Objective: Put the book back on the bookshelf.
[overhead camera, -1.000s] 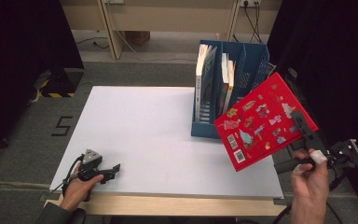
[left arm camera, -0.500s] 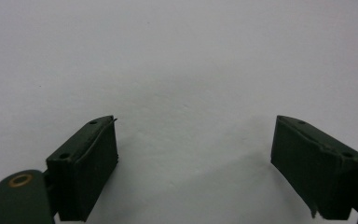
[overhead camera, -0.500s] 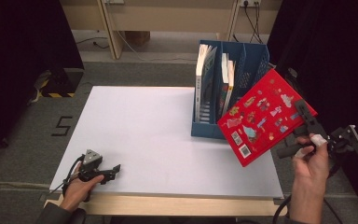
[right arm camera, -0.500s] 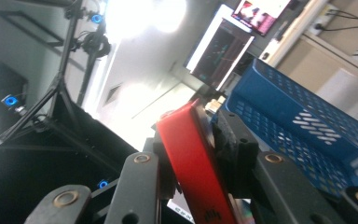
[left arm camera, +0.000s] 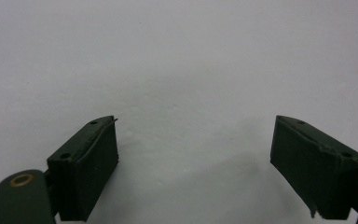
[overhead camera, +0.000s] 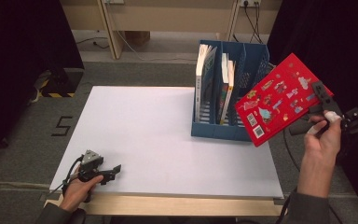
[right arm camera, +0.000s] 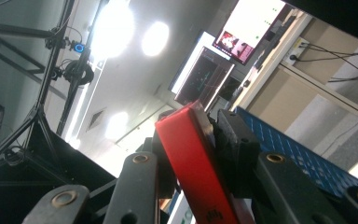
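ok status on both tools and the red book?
Right tool shut on the red book, held tilted in the air right of the blue file rack. Left tool open, resting on the table. Nothing in the way.

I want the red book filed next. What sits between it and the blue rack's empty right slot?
Nothing visible. The red book, clamped in the right tool, hangs in the air beside the blue rack, whose rightmost slot looks open.

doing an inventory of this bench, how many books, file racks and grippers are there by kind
Flat red hardcover book with stickers, held up in the right gripper: 1
Upright books in the rack, as far as the high view shows: 2
Blue mesh plastic file rack: 1
Handheld black grippers, counting the left gripper: 2
Total: 6
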`<state>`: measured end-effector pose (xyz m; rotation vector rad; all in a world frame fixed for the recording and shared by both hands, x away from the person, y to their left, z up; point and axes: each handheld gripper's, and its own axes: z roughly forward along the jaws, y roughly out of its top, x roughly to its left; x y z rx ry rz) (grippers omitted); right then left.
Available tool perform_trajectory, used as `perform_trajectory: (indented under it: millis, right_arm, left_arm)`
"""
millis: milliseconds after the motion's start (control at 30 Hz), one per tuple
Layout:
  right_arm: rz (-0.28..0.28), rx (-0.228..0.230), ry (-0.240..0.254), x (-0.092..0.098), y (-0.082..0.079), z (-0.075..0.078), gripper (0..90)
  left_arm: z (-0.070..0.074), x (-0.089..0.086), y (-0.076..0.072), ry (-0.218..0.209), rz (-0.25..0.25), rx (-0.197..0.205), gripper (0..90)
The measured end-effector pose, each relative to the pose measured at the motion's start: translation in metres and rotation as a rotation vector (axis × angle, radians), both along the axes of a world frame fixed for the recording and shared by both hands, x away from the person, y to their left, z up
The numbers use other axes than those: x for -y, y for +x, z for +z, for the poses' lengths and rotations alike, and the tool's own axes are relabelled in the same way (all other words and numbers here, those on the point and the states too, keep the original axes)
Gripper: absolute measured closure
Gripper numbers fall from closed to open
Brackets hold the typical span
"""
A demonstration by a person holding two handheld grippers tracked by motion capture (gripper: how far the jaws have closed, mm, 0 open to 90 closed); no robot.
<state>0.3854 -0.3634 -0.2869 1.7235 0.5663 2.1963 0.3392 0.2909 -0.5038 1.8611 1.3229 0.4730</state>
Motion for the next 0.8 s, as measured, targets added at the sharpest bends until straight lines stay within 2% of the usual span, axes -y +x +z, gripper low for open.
perform_trajectory:
  millis: [33,267,433,567,700,800]
  right_arm:
    - [-0.002,0.003,-0.018,0.001,0.005,0.002,69.9]
    - [-0.039,-0.018,0.027,0.005,0.044,0.005,69.6]
    - [-0.056,-0.024,-0.003,0.006,0.062,0.015,69.4]
    - [-0.054,-0.038,-0.023,0.008,0.070,0.023,69.5]
    - [-0.062,-0.024,-0.015,0.012,0.069,0.029,69.5]
    - [-0.074,-0.028,-0.038,0.016,0.068,0.033,69.3]
  left_arm:
    - [0.000,0.000,0.000,-0.003,0.000,0.000,14.4]
    - [0.000,-0.001,-0.002,-0.017,-0.005,-0.001,14.4]
    - [0.000,-0.003,-0.004,-0.025,-0.009,-0.004,14.5]
    - [0.000,-0.003,-0.005,-0.030,-0.007,-0.002,14.5]
    - [0.000,-0.003,-0.006,-0.034,-0.006,-0.005,14.5]
    - [0.000,-0.003,-0.006,-0.028,-0.005,-0.005,14.4]
